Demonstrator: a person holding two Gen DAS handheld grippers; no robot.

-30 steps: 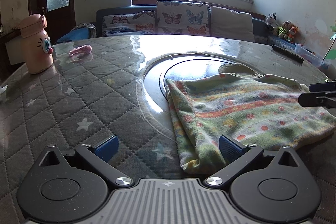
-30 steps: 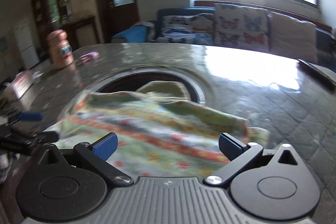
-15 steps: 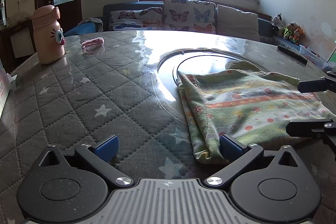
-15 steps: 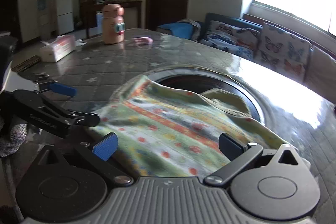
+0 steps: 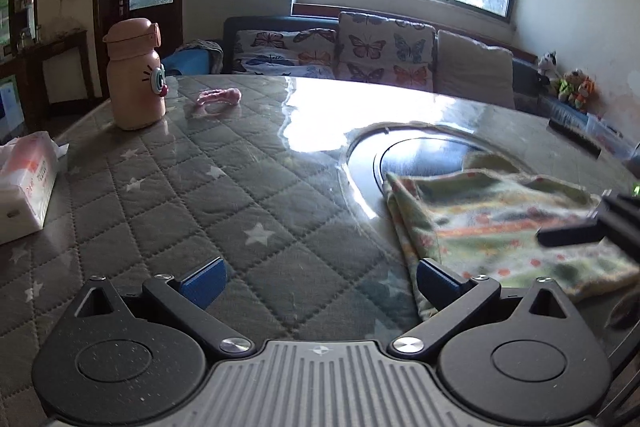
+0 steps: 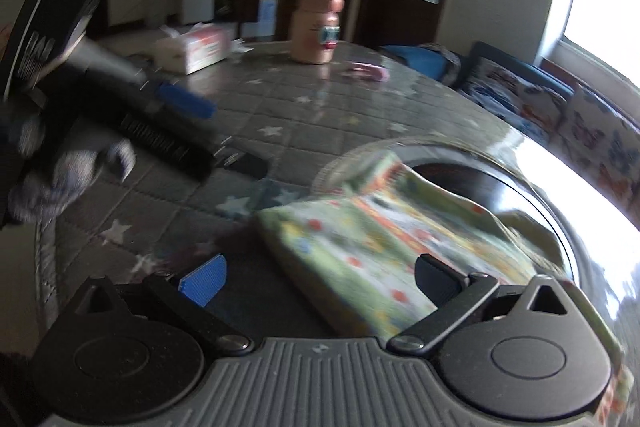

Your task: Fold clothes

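A folded green garment with orange stripes and red dots (image 5: 500, 227) lies on the round table, partly over the dark glass turntable (image 5: 416, 155). My left gripper (image 5: 318, 279) is open and empty, with the garment's left edge at its right finger. My right gripper (image 6: 318, 277) is open and empty, low over the garment's near corner (image 6: 360, 247). The right gripper's fingers show at the right edge of the left wrist view (image 5: 580, 233). The left gripper shows blurred in the right wrist view (image 6: 176, 131).
The table has a grey quilted star cover (image 5: 180, 195). A pink bottle (image 5: 136, 87), a pink hair tie (image 5: 218, 97) and a tissue pack (image 5: 24, 187) stand at its left. A remote (image 5: 576, 139) lies far right. A sofa with butterfly cushions (image 5: 360, 55) is behind.
Both grippers have swung left and back from the garment. The left view now takes in the tissue pack; the right view has turned toward the left gripper and is blurred.
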